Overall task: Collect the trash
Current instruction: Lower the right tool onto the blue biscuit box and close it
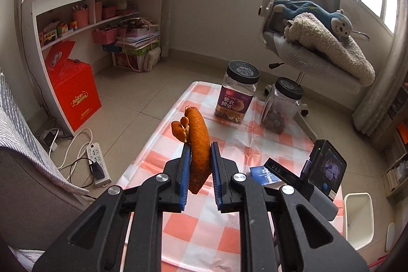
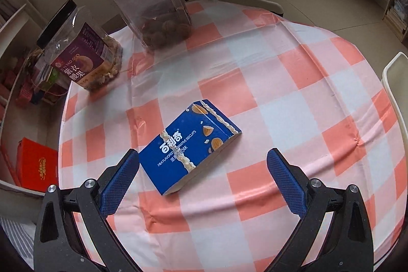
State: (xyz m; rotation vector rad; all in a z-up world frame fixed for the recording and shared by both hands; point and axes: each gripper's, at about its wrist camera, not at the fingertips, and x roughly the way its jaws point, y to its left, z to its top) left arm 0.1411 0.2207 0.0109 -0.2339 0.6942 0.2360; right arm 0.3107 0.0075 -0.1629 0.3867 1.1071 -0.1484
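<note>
My left gripper [image 1: 200,147] is shut on a curled strip of orange peel [image 1: 197,129], held in the air above the pink checked tablecloth [image 1: 204,221]. A blue biscuit box [image 2: 188,147] lies flat on the cloth [image 2: 280,83]. Over it my right gripper [image 2: 203,152] stands open, a finger on either side of the box and its pads off it. In the left wrist view one corner of that box [image 1: 260,171] shows beside the right gripper's camera unit [image 1: 326,167].
Two clear jars with black lids stand at the far side of the table: a labelled one [image 2: 79,55] and one holding nuts [image 2: 153,7]. A white bin [image 1: 358,218] sits by the table's right edge. An office chair [image 1: 306,24], a red box [image 1: 74,91] and a power strip [image 1: 98,162] are on the floor.
</note>
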